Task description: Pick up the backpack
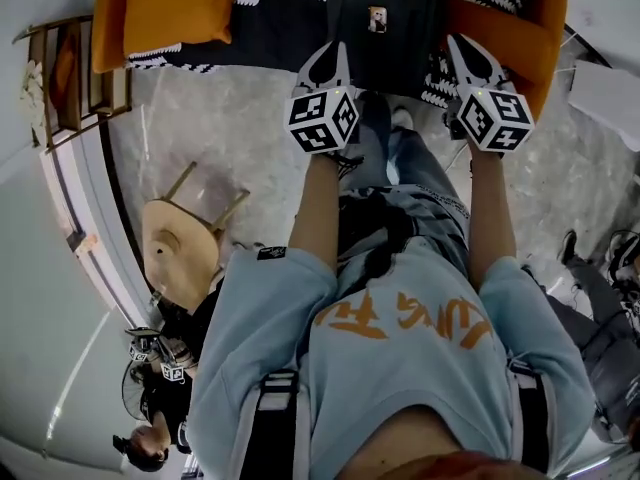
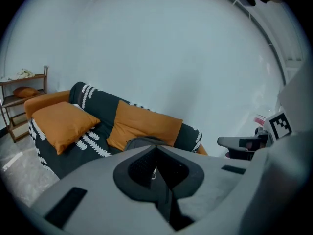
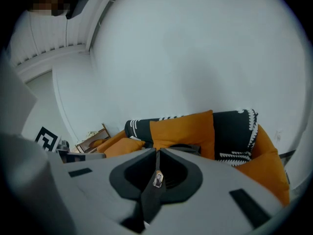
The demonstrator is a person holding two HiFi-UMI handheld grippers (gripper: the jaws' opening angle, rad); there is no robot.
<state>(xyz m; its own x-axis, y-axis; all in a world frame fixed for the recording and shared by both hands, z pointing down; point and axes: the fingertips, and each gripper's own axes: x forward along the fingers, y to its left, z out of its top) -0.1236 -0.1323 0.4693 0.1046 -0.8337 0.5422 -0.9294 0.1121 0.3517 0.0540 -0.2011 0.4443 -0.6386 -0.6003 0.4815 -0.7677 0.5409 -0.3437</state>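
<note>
Backpack (image 1: 385,28) upright on sofa (image 1: 270,18), long axis vertical, front toward left gripper (image 1: 332,56) and right gripper (image 1: 462,50), both clenched empty

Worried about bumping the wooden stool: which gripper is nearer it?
Left. In head view, the left gripper is up-right of the wooden stool; the right gripper is farther right.

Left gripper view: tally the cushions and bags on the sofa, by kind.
Orange cushions: 2
Backpack: 1
Total: 3
</note>
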